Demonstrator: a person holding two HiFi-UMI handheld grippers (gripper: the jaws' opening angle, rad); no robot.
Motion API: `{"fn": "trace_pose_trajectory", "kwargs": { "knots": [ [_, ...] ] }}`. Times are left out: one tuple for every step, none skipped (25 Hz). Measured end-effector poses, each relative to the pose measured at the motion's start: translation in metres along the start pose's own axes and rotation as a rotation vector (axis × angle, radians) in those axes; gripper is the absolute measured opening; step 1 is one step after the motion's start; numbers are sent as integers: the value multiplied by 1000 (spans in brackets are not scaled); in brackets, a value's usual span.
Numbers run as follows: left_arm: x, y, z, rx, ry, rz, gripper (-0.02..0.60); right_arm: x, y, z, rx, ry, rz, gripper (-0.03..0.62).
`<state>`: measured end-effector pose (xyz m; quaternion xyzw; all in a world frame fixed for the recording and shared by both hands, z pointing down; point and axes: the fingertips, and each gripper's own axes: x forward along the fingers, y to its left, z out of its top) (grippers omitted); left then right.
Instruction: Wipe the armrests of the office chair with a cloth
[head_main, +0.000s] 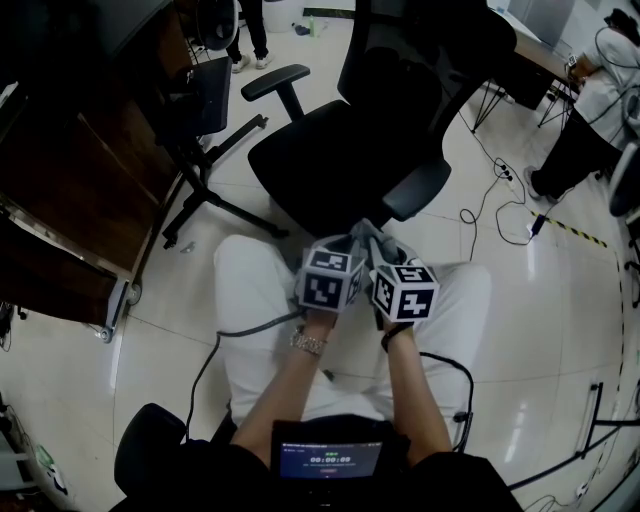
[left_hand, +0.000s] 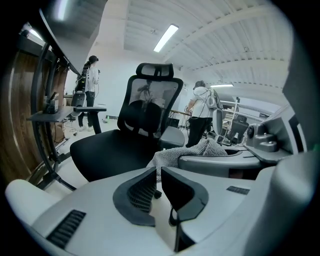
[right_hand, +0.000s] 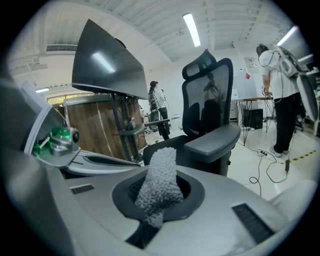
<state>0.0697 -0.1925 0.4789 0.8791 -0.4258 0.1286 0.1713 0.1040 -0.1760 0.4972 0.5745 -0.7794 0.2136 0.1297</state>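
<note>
Tiled office floor (head_main: 560, 330) | right gripper (right_hand: 157, 194) clamps grey cloth (right_hand: 161, 167) | left gripper (left_hand: 159, 187) closed, empty | nearer armrest (head_main: 415, 190) at 12 o'clock off right gripper, axis toward 2 o'clock

Grey cloth (right_hand: 161, 175) stood upright, pinched between jaws of right gripper (right_hand: 156, 199); armrest (right_hand: 214, 139) of office chair (right_hand: 206, 102) just beyond, apart; person (right_hand: 281, 90) at right.
</note>
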Motion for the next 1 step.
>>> {"fn": "trace_pose_trajectory", "kwargs": {
  "knots": [
    [0,0,0,-1,0,0,28,0,0,0,0,1,2,17]
  ]
}}
